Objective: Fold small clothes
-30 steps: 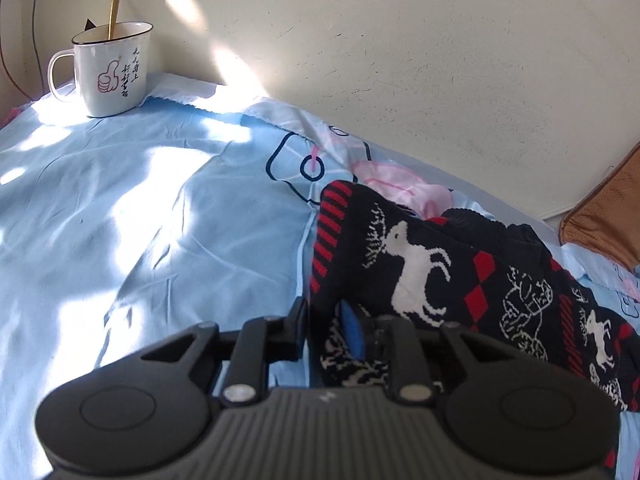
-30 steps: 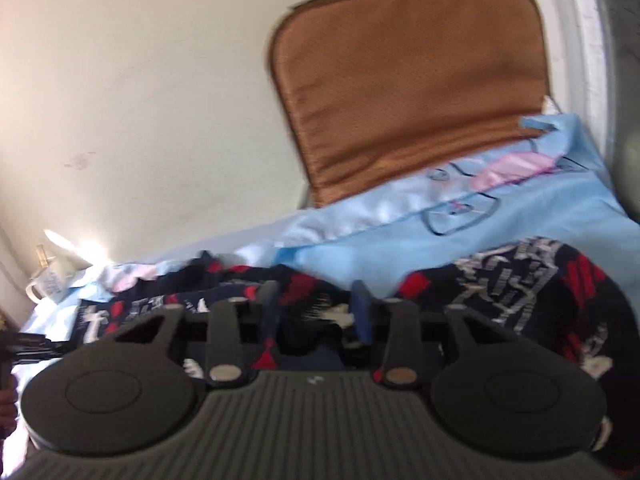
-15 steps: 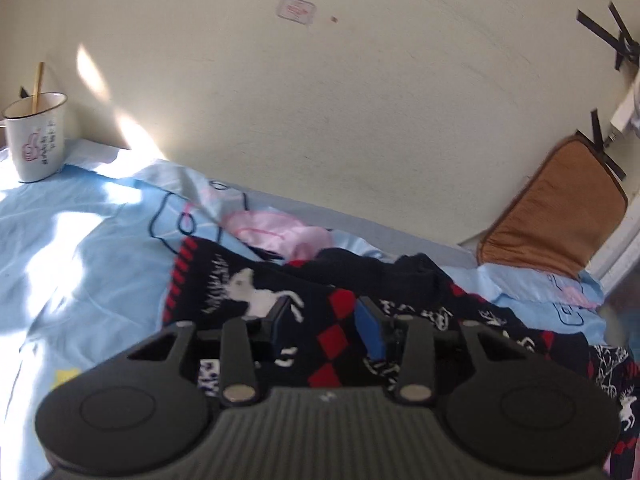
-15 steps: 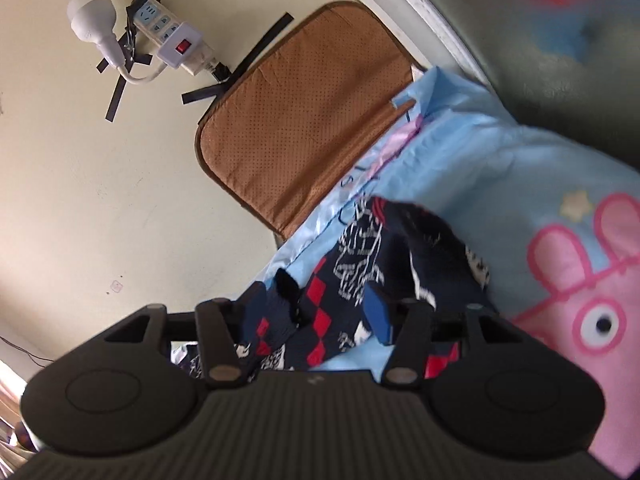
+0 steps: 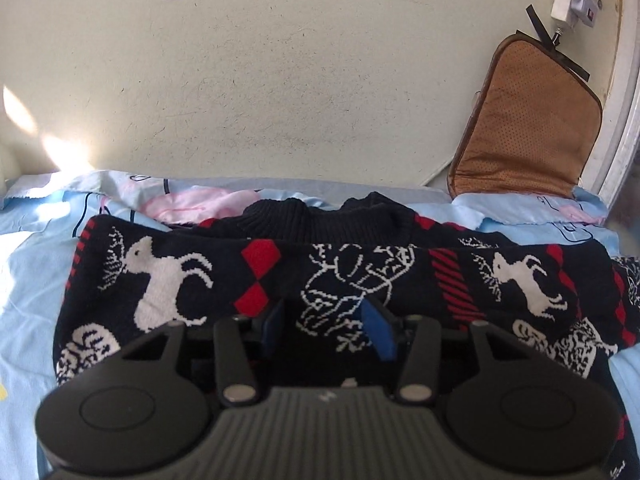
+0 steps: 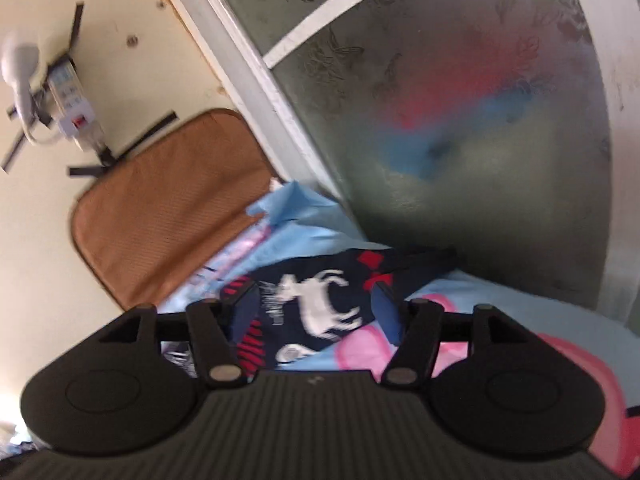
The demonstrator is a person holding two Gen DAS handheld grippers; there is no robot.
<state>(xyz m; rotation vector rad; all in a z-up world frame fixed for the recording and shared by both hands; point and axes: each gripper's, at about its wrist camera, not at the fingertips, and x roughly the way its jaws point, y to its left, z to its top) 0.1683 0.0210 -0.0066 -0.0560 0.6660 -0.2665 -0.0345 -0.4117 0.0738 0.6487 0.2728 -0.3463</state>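
Knitted reindeer sweater (image 5: 352, 276) flat on blue bedsheet (image 5: 28, 280)

Sweater (image 5: 344, 276): small knit, dark navy with white reindeer, red diamonds and red striped bands; ribbed dark collar at the far edge. It lies flat and spread sideways on the light blue cartoon-print bed sheet (image 5: 28, 280) in front of me, collar toward the wall. One end (image 6: 320, 304) reaches the bed's corner by the frosted glass door.
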